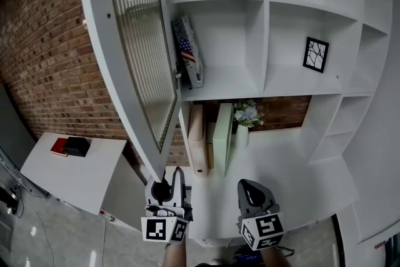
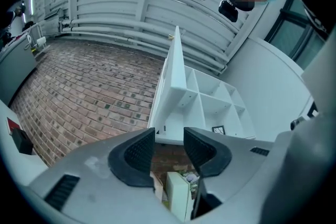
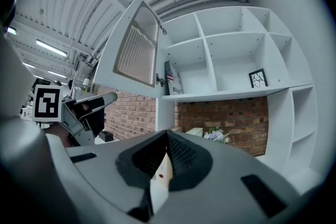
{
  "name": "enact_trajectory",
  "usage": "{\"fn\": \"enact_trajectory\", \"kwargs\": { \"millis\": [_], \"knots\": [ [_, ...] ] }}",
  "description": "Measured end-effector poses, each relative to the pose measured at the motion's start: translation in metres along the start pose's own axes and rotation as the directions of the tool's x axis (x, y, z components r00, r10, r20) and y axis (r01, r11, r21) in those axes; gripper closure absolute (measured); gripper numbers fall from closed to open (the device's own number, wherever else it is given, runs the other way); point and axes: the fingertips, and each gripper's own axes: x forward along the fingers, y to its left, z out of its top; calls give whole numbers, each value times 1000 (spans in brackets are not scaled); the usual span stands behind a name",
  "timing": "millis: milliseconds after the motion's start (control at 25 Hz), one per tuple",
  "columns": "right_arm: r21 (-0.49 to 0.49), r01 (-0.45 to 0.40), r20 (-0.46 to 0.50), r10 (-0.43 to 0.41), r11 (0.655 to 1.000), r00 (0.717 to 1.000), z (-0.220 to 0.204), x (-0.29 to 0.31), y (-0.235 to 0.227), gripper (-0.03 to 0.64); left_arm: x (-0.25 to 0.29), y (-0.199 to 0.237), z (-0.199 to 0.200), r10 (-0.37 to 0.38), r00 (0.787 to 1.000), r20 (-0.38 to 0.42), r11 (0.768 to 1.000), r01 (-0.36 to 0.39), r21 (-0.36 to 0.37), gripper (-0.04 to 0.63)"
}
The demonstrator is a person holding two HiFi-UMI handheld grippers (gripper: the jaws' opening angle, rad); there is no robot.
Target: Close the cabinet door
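Note:
The white cabinet door (image 1: pixel 140 53) with its ribbed glass pane stands swung wide open to the left of the white shelf cabinet (image 1: pixel 269 22). In the left gripper view the door (image 2: pixel 176 65) is seen edge-on; in the right gripper view the door (image 3: pixel 137 50) hangs out at upper left. My left gripper (image 1: pixel 169 187) is just below the door's lower corner, apart from it, jaws open with nothing between them (image 2: pixel 169 139). My right gripper (image 1: pixel 253 194) is held low in front of the cabinet's counter, shut and empty (image 3: pixel 167 136).
A book with a flag cover (image 1: pixel 187 50) leans in the open compartment. A framed picture (image 1: pixel 315 54) sits to the right. Flowers (image 1: pixel 247 112), a white box (image 1: pixel 222 137) and wooden boards (image 1: pixel 197 137) stand below. A white side table (image 1: pixel 75 169) is left, by the brick wall.

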Motion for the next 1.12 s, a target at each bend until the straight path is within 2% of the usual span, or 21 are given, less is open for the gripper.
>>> {"fn": "enact_trajectory", "kwargs": {
  "millis": [240, 360, 560, 720, 1120],
  "knots": [
    [2, 9, 2, -9, 1000, 1000, -3, 0, -4, 617, 0, -6, 23, -27, 995, 94, 999, 24, 37, 442],
    [5, 9, -1, -9, 1000, 1000, -4, 0, -5, 615, -4, -3, 33, -17, 992, 127, 999, 12, 45, 442],
    [19, 2, 11, -2, 1000, 1000, -1, -2, -5, 616, -1, 0, 39, -7, 993, 122, 998, -1, 66, 468],
    [18, 2, 10, -3, 1000, 1000, -2, -2, -9, 617, 2, -5, 47, -5, 988, 152, 998, -5, 65, 508],
    [22, -6, 2, 6, 1000, 1000, -3, -4, -9, 617, 2, -8, 42, 4, 989, 146, 999, -9, 39, 511]
  ]
}}
